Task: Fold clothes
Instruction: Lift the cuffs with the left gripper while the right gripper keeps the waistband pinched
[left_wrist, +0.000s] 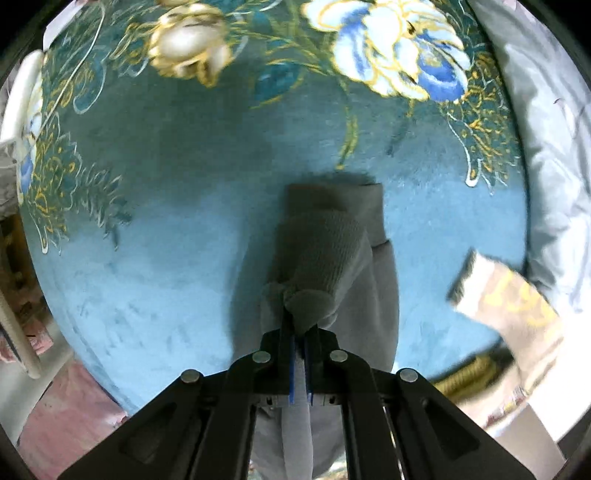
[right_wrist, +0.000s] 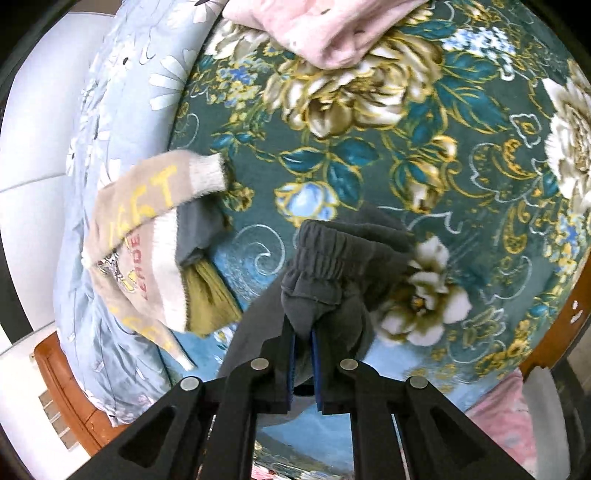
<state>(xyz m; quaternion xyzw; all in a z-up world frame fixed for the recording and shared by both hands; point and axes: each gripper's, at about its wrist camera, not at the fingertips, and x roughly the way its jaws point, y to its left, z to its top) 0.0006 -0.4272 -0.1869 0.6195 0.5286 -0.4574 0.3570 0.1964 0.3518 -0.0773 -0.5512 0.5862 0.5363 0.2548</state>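
A grey garment (left_wrist: 332, 251) hangs over the blue floral blanket (left_wrist: 147, 221). My left gripper (left_wrist: 301, 332) is shut on a bunched ribbed end of it, with cloth drooping below the fingers. In the right wrist view the same grey garment (right_wrist: 332, 266) shows an elastic gathered waistband, and my right gripper (right_wrist: 303, 336) is shut on that band. The rest of the cloth trails down to the lower left, under the gripper.
A beige sweater with yellow letters (right_wrist: 140, 236) lies on grey and olive clothes (right_wrist: 210, 295) at the left. Pink folded cloth (right_wrist: 325, 29) sits at the far edge. A light blue daisy quilt (right_wrist: 122, 92) borders the blanket; the beige sweater (left_wrist: 517, 299) appears at the right.
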